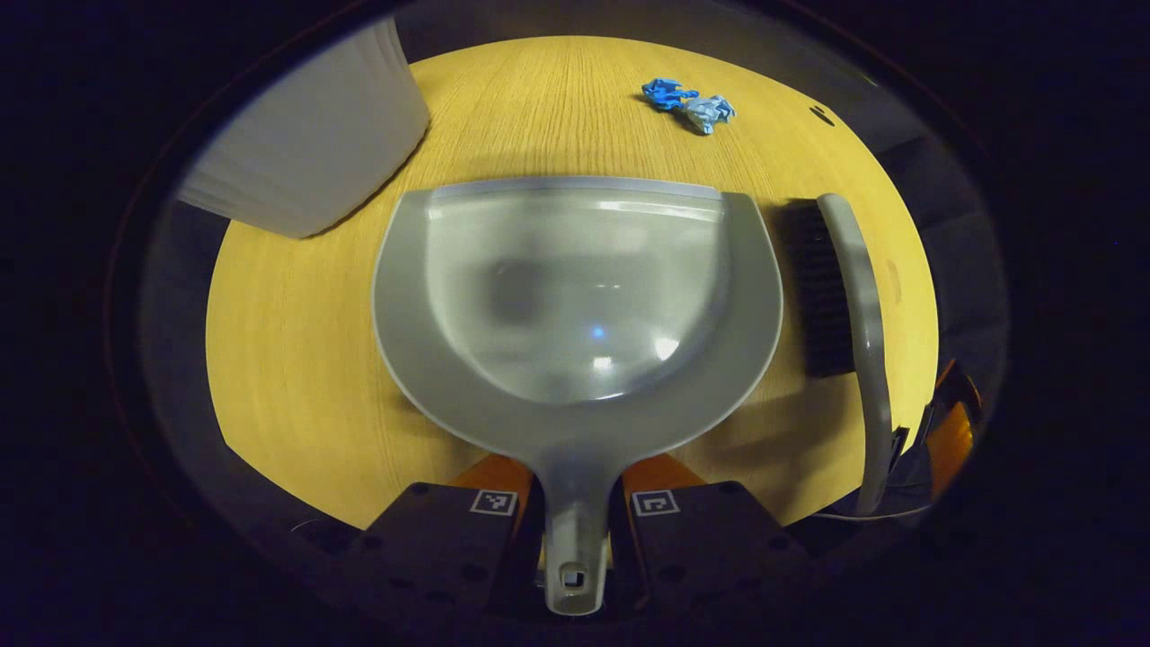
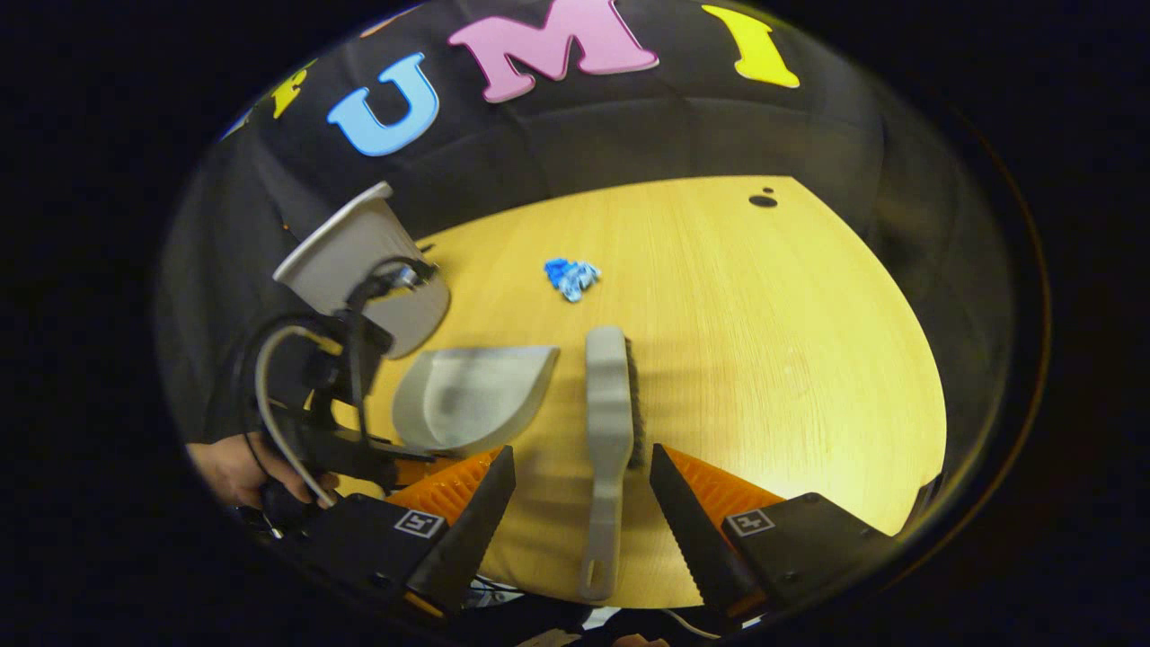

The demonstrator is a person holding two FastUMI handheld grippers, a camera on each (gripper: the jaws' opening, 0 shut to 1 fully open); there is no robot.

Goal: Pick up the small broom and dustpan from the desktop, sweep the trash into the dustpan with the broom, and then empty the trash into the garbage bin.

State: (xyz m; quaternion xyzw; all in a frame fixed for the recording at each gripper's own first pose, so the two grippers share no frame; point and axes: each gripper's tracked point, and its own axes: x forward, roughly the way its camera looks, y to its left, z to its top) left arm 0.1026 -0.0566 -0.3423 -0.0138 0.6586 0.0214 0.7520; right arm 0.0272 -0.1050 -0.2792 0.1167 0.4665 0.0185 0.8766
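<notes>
While the left gripper (image 1: 575, 530) appears to clamp the dustpan (image 1: 575, 296) handle, though contact is hard to confirm, the right gripper (image 2: 579, 503) hangs spread wide astride the small broom (image 2: 607, 422) handle, not touching it. Blue crumpled trash (image 2: 571, 277) lies farther up the wooden desktop (image 2: 791, 359), near the grey garbage bin (image 2: 359, 265). Closing off-centre could twist the broom sideways.

black gripper housings (image 2: 377, 539) | square coded tags (image 1: 493, 501) | looped grey cable (image 2: 269, 395)
</notes>
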